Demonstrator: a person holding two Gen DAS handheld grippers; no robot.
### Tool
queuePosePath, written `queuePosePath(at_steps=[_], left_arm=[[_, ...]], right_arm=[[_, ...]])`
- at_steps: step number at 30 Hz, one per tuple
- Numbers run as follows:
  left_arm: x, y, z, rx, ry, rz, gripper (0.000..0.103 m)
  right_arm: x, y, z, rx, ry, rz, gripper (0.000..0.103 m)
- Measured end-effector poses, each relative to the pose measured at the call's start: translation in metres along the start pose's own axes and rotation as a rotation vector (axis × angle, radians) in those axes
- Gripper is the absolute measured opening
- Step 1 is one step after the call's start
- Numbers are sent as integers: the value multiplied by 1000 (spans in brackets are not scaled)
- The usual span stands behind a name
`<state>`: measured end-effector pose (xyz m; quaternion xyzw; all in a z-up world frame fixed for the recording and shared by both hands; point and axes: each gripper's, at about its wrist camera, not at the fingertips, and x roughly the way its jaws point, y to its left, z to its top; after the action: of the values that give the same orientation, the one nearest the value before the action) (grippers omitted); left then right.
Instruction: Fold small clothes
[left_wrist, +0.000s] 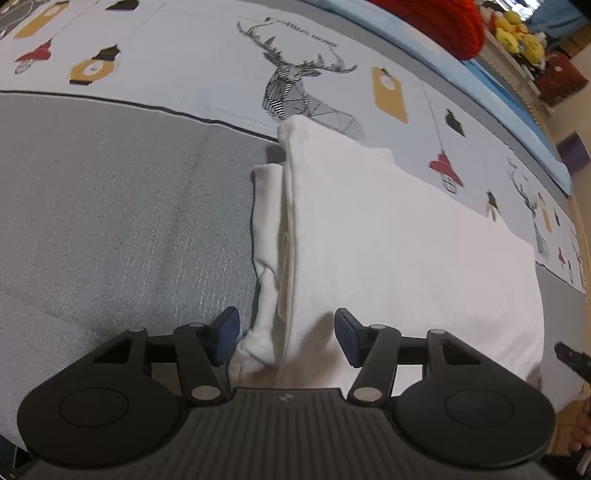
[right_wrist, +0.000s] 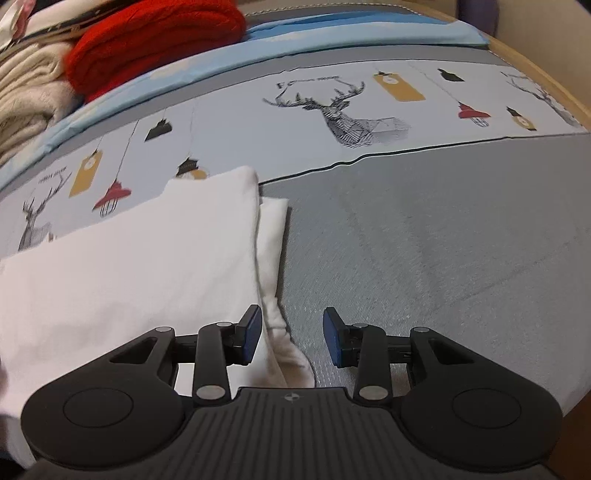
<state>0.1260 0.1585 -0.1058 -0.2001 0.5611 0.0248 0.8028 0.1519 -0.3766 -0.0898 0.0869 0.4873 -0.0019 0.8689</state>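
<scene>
A folded white garment (left_wrist: 388, 240) lies on the bed, with a narrower white layer (left_wrist: 266, 221) sticking out along its left edge. My left gripper (left_wrist: 287, 332) hangs open over the garment's near left edge. The cloth lies between the blue pads (left_wrist: 227, 332), which do not press on it. In the right wrist view the same white garment (right_wrist: 129, 266) fills the left side, and its lower layer (right_wrist: 273, 229) shows along the right edge. My right gripper (right_wrist: 291, 338) is open above that near corner. Its left pad (right_wrist: 251, 332) is close to the cloth.
The bed has a grey sheet (right_wrist: 443, 240) and a white band printed with deer and lamps (right_wrist: 332, 110). A red knit (right_wrist: 155, 40) and cream knitwear (right_wrist: 26, 88) are piled at the back. A dark object (left_wrist: 570, 360) and part of a hand show at the left wrist view's right edge.
</scene>
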Motion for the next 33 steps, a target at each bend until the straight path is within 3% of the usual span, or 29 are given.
queuePosePath(at_steps=[8, 16, 19, 22, 26, 30, 33], left_arm=[[31, 3, 12, -14, 78, 36, 62], [41, -6, 14, 52, 71, 53, 61], [43, -12, 14, 87, 68, 7, 34], [40, -11, 13, 112, 56, -2, 24], [30, -4, 10, 109, 28, -34, 20], [21, 11, 6, 88, 14, 60, 20], [15, 26, 7, 40, 19, 59, 21]], right_arm=[[4, -8, 2, 5, 0, -16, 39], [4, -15, 1, 11, 2, -39, 39], [4, -15, 1, 12, -2, -45, 39], [5, -15, 1, 14, -3, -53, 39], [5, -14, 2, 15, -5, -59, 39], [7, -10, 3, 18, -11, -60, 39], [9, -3, 3, -2, -6, -61, 39]])
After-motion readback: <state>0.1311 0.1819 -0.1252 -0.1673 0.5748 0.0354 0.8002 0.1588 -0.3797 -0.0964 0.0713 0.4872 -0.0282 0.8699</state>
